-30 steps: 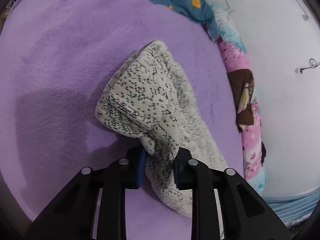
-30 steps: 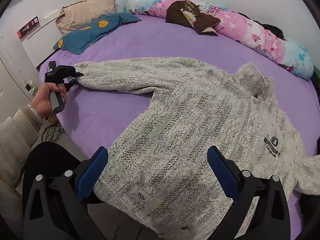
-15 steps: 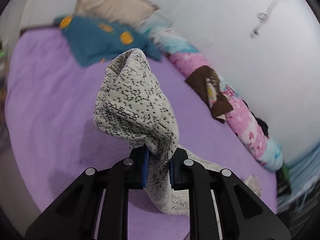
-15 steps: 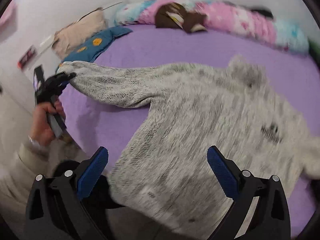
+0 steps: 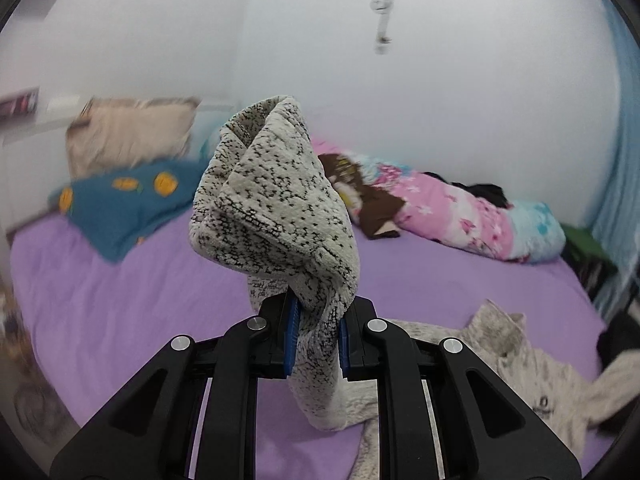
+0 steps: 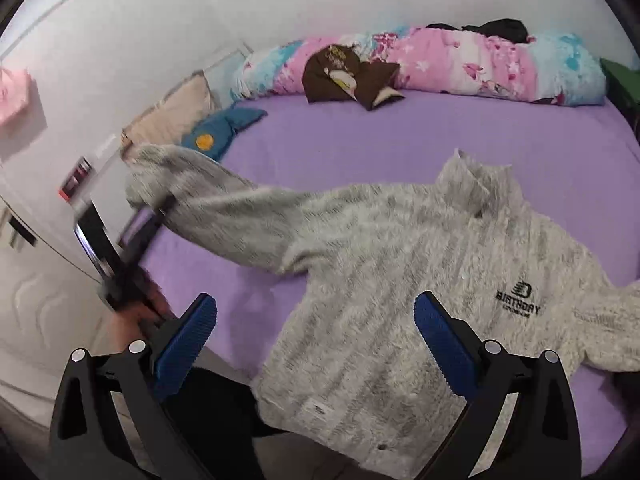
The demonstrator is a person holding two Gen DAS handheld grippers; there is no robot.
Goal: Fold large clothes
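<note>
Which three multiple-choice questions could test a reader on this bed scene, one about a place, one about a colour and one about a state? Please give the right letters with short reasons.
1. Where does the brown garment lie?
A. against the pink and blue rolled quilt at the far side of the bed
B. on the grey sweater
C. on the floor

2. What colour is the bed sheet?
A. green
B. purple
C. white

3. What is the state of the right gripper?
A. shut on the sweater's hem
B. shut on a pillow
C. open, holding nothing

Answers: 1 A, the brown garment rests against the rolled quilt. 2 B, the bed sheet is purple around the grey sweater. 3 C, the right gripper has its blue pads wide apart above the sweater, while the left gripper clamps the sleeve cuff.
</note>
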